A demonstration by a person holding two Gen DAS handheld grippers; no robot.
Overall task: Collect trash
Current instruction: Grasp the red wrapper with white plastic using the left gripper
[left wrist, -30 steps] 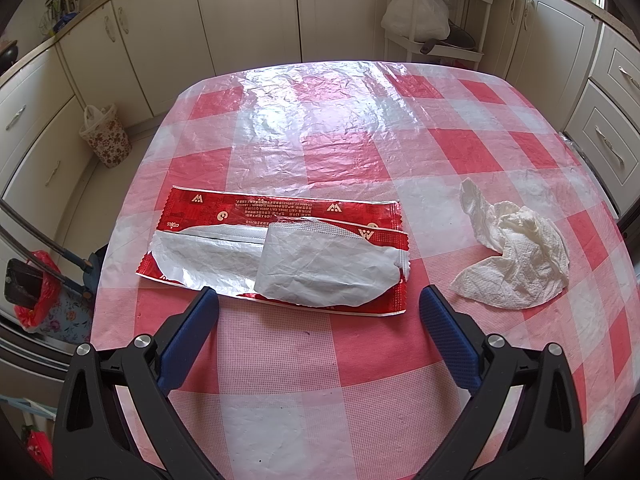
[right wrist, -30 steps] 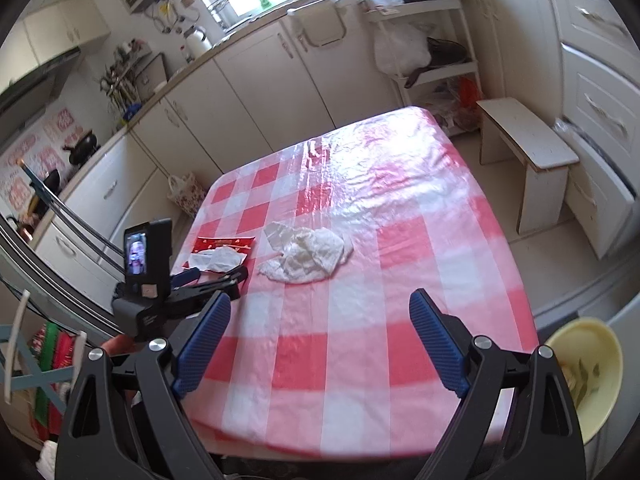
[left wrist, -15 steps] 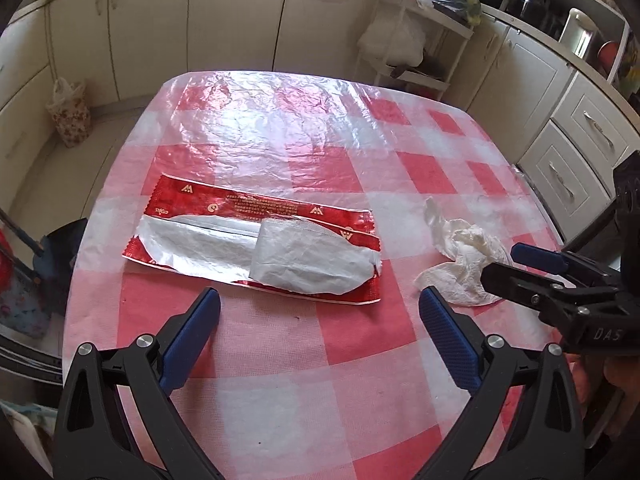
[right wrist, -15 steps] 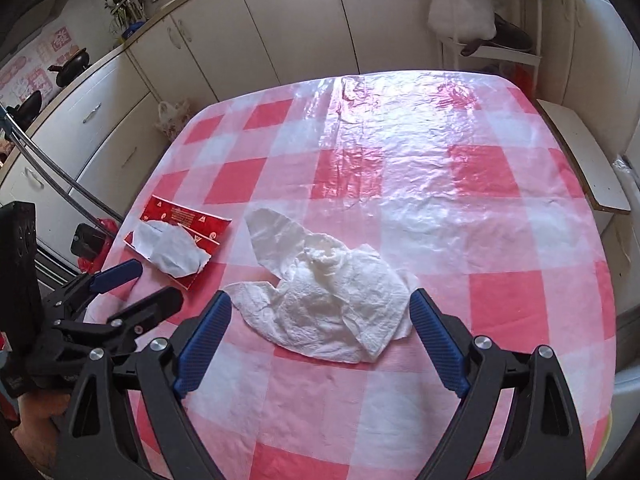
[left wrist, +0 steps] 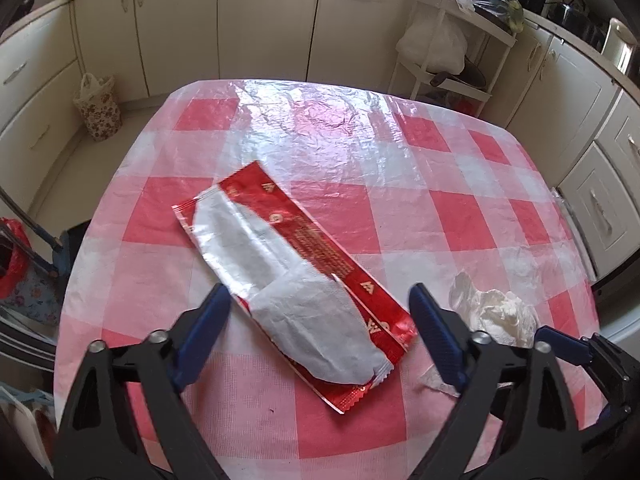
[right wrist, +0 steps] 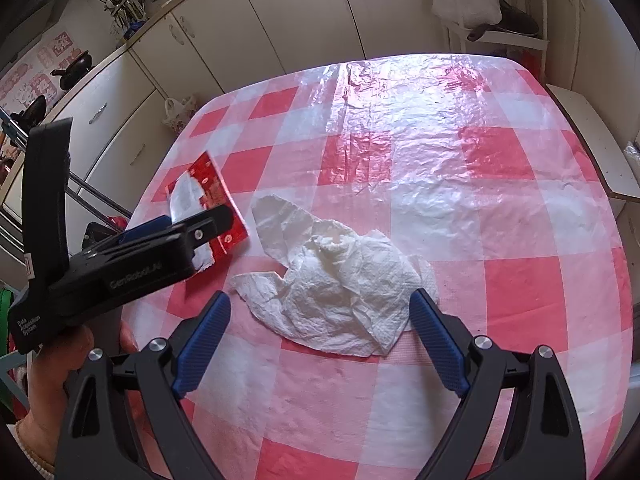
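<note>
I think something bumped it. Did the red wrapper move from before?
Yes. The red wrapper has turned: it lay along the tablecloth check rows, and now it slants across them, right end swung nearer.

A red-and-white checked plastic cloth [left wrist: 460, 216] covers the desk, wrinkled and shiny at its far end. Cream cabinets [left wrist: 180, 28] line the far wall and both sides. On the floor at far left stands a small flowered bag [left wrist: 98, 106]. At far right, a white shelf rack [left wrist: 448, 60] holds a white plastic bag [left wrist: 434, 48] — a dark pan beside it. A black wok [right wrist: 74, 68] sits on the counter at left.
</note>
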